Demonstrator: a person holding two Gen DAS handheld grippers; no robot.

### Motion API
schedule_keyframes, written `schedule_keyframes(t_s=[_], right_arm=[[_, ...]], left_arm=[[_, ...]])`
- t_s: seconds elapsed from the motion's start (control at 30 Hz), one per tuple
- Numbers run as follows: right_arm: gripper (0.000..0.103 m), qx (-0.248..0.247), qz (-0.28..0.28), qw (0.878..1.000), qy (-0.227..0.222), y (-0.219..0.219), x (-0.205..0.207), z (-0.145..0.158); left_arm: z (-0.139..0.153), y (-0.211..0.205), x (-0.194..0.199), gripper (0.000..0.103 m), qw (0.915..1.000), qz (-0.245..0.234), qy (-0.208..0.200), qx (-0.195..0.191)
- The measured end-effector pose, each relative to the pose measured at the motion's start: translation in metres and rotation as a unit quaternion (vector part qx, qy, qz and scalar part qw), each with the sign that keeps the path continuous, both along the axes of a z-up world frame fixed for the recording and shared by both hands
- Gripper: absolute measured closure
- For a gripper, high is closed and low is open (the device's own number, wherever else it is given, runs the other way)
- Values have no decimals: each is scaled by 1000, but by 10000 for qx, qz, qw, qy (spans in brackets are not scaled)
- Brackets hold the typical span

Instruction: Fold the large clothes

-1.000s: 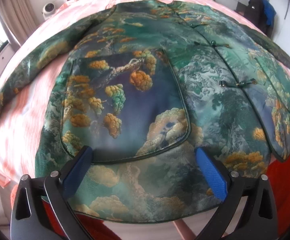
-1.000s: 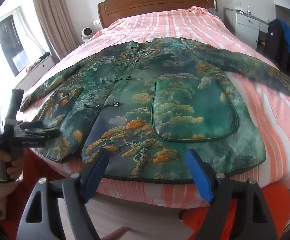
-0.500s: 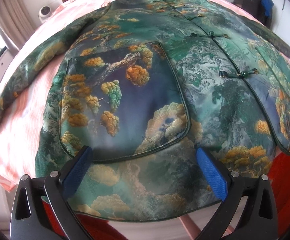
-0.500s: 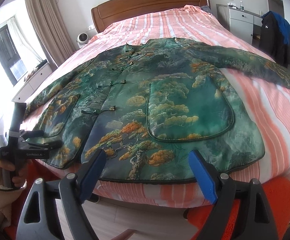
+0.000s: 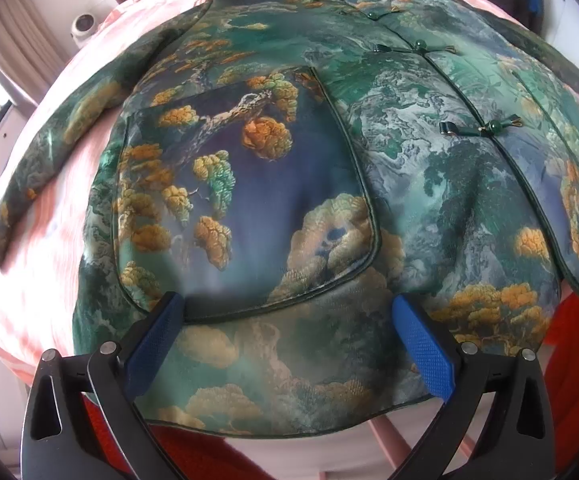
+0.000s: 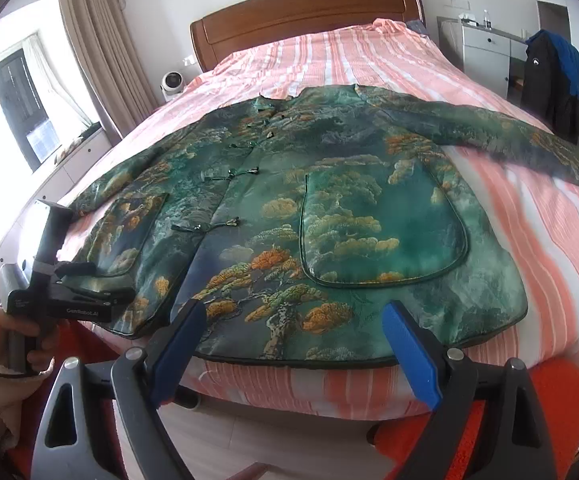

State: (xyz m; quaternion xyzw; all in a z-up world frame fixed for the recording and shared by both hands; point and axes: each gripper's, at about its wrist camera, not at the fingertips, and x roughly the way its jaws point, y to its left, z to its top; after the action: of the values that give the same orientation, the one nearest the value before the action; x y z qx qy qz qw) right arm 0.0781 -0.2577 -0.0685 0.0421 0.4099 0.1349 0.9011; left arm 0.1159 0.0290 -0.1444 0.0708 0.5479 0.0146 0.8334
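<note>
- The left hand-held gripper (image 5: pixel 287 320) is held wide apart over the hem of the jacket (image 5: pixel 289 184), its blue pads (image 5: pixel 151 346) gripping nothing; whether they touch the cloth cannot be told.
- The right hand-held gripper (image 6: pixel 289 332) is likewise spread wide and empty, poised just short of the hem at the foot of the bed (image 6: pixel 549 240).
- In the right wrist view, the left hand-held gripper (image 6: pixel 101 288) is seen at the jacket's near left corner, held in a hand (image 6: pixel 13 340).
- The jacket (image 6: pixel 309 216), green brocade patterned with trees and clouds, is laid flat and face up on the striped pink cover, front fastened, sleeves stretched out to either side.
- A large pocket (image 6: pixel 381 228) is seen on each front panel.
- A wooden headboard (image 6: pixel 309 12) is seen beyond, with a white cabinet (image 6: pixel 485 56) and dark clothes (image 6: pixel 553 80) to the right.
</note>
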Motion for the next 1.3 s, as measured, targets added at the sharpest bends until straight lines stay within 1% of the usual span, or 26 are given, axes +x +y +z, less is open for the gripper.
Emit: schedule_keyframes(t_s=[0.13, 0.27, 0.4, 0.47, 0.57, 0.63, 0.73, 0.8, 0.83, 0.9, 0.97, 1.03, 1.07, 1.17, 1.23, 1.3], right_arm=[[14, -19, 4, 10000, 8, 4, 0, 1], [14, -113, 128, 9998, 61, 13, 0, 0], [14, -150, 181, 9997, 68, 18, -1, 0], [14, -129, 158, 9998, 51, 18, -2, 0], [14, -107, 136, 9998, 68, 13, 2, 2], [14, -92, 70, 9999, 74, 1, 10, 5], [14, -4, -246, 9997, 3, -30, 30, 17], [14, 1, -585, 9983, -51, -58, 49, 25], [14, 15, -741, 9972, -45, -69, 57, 27], [14, 101, -1079, 9941, -3, -89, 71, 29], [14, 268, -1370, 9902, -40, -103, 79, 31], [14, 362, -1485, 9882, -128, -108, 81, 32], [14, 405, -1507, 9876, -172, -109, 81, 31], [14, 498, -1570, 9861, -220, -108, 81, 24], [14, 585, -1535, 9863, -114, -109, 81, 14], [14, 649, -1536, 9860, 15, -110, 81, 5]], left_arm=[[0, 1, -4, 0, 10000, -14, -26, -23], [1, 1, -7, 0, 10000, -15, -86, 6], [10, 2, -13, 0, 9998, -19, -187, -36], [24, 6, -19, 0, 9994, -22, -340, -114], [65, 21, -31, 0, 9956, -31, -848, -398], [97, 37, -38, 0, 9900, 28, -1280, -599], [138, 65, -47, 0, 9784, 258, -1876, -834], [157, 81, -49, 0, 9717, 444, -2093, -1005], [162, 86, -49, 0, 9702, 517, -2125, -1042], [167, 93, -52, 0, 9685, 623, -2192, -1005], [167, 95, -53, 0, 9669, 637, -2324, -841], [166, 93, -53, 0, 9666, 696, -2380, -645], [165, 92, -52, 0, 9677, 702, -2341, -618], [163, 89, -46, 0, 9681, 717, -2267, -786], [162, 84, -41, 0, 9671, 712, -2264, -913], [161, 77, -37, 0, 9674, 701, -2252, -920]])
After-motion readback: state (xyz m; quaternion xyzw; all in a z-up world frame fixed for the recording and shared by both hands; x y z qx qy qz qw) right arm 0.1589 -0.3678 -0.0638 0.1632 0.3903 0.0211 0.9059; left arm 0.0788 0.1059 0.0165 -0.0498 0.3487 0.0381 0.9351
